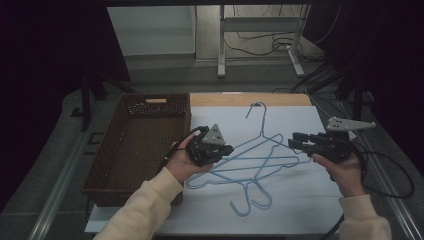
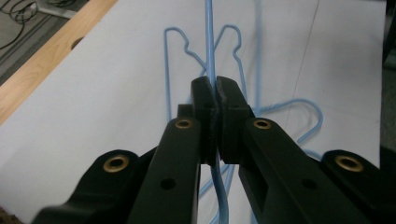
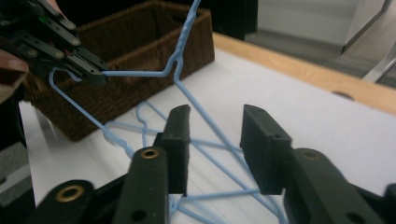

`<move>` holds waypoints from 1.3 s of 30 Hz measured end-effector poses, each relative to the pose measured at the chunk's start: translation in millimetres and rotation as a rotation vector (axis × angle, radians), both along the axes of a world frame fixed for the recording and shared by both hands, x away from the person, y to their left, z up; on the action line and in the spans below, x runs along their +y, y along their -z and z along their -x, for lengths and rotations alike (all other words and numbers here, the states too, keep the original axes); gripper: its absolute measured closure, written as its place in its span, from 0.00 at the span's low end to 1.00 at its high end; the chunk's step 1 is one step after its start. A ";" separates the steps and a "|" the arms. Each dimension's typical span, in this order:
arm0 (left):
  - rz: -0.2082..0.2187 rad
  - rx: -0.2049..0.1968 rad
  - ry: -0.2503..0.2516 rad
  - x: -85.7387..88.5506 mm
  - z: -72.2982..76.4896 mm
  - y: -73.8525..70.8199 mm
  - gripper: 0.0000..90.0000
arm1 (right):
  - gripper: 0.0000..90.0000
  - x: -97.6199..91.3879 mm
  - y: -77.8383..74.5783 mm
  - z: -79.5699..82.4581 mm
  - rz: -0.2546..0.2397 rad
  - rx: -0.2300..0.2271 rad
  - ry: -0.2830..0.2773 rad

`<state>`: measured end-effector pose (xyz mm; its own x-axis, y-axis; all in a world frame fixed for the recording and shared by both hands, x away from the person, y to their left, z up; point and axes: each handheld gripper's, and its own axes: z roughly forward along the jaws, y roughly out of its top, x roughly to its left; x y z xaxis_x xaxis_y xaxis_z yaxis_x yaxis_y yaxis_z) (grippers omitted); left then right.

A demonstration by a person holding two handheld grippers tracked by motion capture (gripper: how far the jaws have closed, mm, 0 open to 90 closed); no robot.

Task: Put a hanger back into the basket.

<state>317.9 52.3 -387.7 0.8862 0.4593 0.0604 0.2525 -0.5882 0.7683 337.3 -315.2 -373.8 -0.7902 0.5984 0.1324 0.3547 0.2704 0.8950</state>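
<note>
Clearly, one blue wire hanger (image 3: 180,56) is being lifted off a small tangle of hangers (image 1: 250,170) lying on the white tabletop (image 1: 300,210), just beside a brown wicker basket (image 1: 135,145). The left hand-held gripper (image 2: 215,88) is clamped tight on the hanger's wire, which runs straight between its closed pads. In the right gripper view, this gripper is seen holding the shoulder of the raised hanger, whose twisted neck points upward. The right hand-held gripper (image 3: 215,126) stands with its jaws apart, nothing pressed between them; the wires of the hangers pass below and behind them.

For the step to be done well, the held hanger should be raised slowly and kept level, so that its hook and lower bar are drawn free of the others rather than dragging them along. The remaining hangers could be pinned down by the free gripper while the lifted one is carried towards the basket.
</note>
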 end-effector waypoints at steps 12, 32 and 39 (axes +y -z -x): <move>0.084 -0.009 -0.089 25.9 4.7 -16.7 0.97 | 0.56 -3.8 10.9 17.9 -0.018 -0.031 0.028; 0.162 -0.036 -0.250 111.4 14.6 -31.9 0.97 | 0.53 -0.1 47.1 16.1 0.014 0.034 0.041; 0.193 -0.037 -0.345 156.3 22.2 -28.0 0.97 | 0.53 3.1 55.5 15.0 0.024 0.053 0.042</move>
<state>295.8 208.6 -359.7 0.6765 0.7360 -0.0274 0.3804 -0.3174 0.8686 322.3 -312.2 -429.3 -0.7566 0.6344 0.1585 0.4126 0.2751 0.8684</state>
